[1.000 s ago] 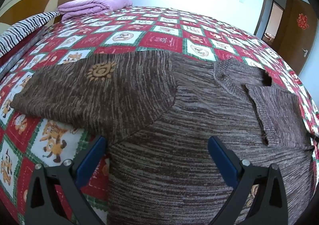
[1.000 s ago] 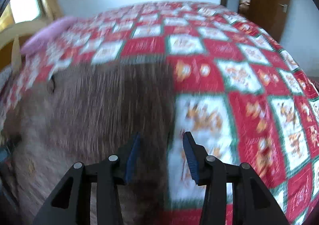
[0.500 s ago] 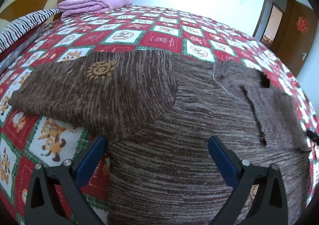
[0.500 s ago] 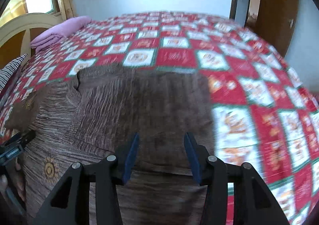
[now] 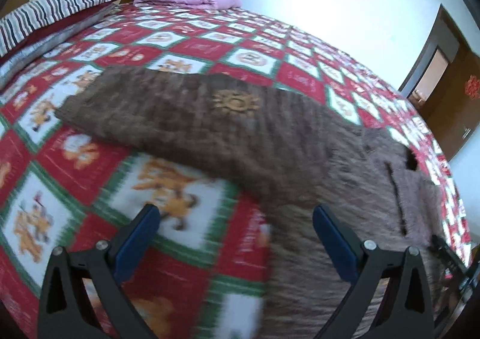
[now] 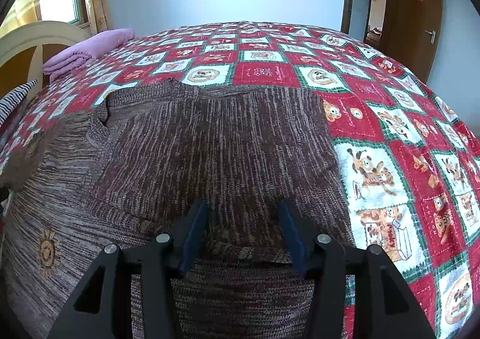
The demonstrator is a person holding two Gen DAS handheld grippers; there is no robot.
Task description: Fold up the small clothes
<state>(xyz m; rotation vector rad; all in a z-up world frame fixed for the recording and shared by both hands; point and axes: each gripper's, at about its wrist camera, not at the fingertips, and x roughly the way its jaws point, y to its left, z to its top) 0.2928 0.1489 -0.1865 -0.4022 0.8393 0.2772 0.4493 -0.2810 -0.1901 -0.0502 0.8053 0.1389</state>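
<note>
A brown sweater (image 6: 210, 140) was laid flat on the quilt (image 6: 390, 128) of the bed. The left tongs (image 5: 234, 237) were held released above quilt and sweater; the right tongs (image 6: 243, 234) were opening over the sweater, nothing pressed between their pads.

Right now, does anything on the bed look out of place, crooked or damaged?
Nothing looks damaged. The brown sweater is only half folded: one sleeve lies across the body, the other sleeve still sticks out sideways over the quilt. That fits a fold in progress.
</note>
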